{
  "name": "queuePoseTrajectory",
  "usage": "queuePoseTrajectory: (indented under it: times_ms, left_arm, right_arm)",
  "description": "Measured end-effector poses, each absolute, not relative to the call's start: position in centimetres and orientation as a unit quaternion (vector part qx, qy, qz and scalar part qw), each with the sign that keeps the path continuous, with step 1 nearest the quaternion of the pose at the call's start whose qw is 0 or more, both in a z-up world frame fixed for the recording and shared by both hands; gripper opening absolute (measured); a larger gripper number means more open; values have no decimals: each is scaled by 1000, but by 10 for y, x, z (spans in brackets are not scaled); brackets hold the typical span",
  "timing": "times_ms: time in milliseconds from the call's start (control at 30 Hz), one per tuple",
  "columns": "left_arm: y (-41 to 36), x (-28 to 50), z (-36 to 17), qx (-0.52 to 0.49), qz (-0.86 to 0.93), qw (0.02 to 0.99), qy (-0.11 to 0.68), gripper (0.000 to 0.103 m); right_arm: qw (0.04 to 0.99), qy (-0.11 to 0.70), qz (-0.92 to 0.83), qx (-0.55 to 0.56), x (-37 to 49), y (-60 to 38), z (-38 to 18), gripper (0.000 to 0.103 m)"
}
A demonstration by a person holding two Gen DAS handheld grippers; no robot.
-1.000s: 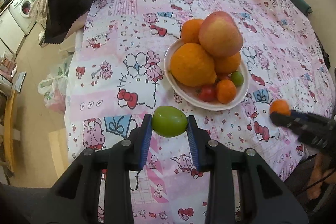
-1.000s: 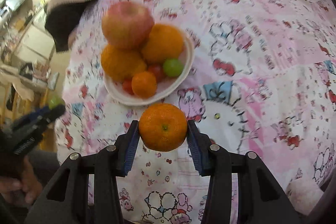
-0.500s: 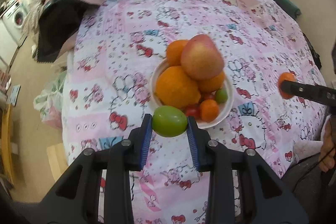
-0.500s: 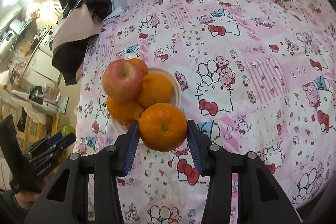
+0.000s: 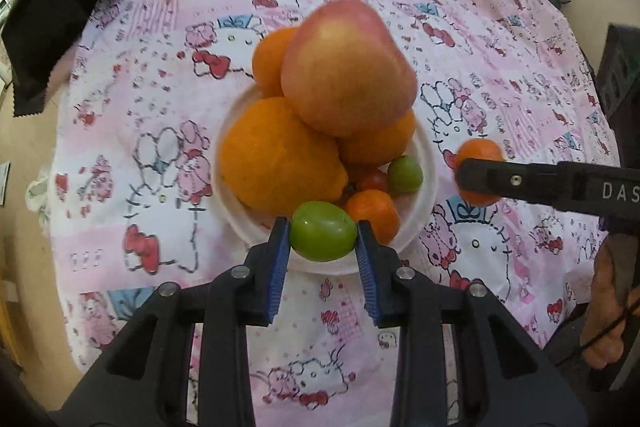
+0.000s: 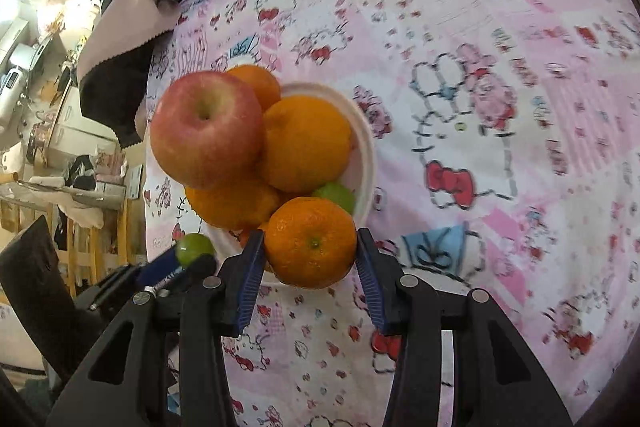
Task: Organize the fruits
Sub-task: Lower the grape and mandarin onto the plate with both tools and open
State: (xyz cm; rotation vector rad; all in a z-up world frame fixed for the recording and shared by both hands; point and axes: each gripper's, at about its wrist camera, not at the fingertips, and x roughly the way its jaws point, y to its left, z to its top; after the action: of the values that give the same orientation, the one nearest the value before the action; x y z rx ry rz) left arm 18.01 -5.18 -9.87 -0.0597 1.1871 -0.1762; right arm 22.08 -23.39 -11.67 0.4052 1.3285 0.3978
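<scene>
Left hand-held gripper (image 5: 323,235) clamped on green fruit (image 5: 323,235), now closer over near rim of white bowl (image 5: 425,187), right hand-held gripper (image 6: 310,242) gripping mandarin (image 6: 310,242), also nearer bowl, apple (image 5: 347,67) topping pile

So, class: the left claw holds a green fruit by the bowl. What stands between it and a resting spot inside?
The green fruit hangs at the bowl rim. Piled oranges, apple and small tangerine crowd the inside.
</scene>
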Motion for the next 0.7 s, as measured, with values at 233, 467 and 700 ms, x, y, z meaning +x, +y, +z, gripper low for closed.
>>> queuePoseTrajectory:
  times_ms: [233, 467, 700]
  left_arm:
    - [-54, 190, -119, -24, -82, 817, 570, 29]
    - [-55, 189, -125, -23, -88, 819, 566, 30]
    - [-54, 189, -120, -21, -85, 821, 565, 58]
  right_arm:
    - [724, 638, 178, 191, 234, -217, -146, 47]
    - [713, 649, 171, 202, 231, -215, -155, 50]
    - [703, 649, 172, 233, 232, -221, -155, 56]
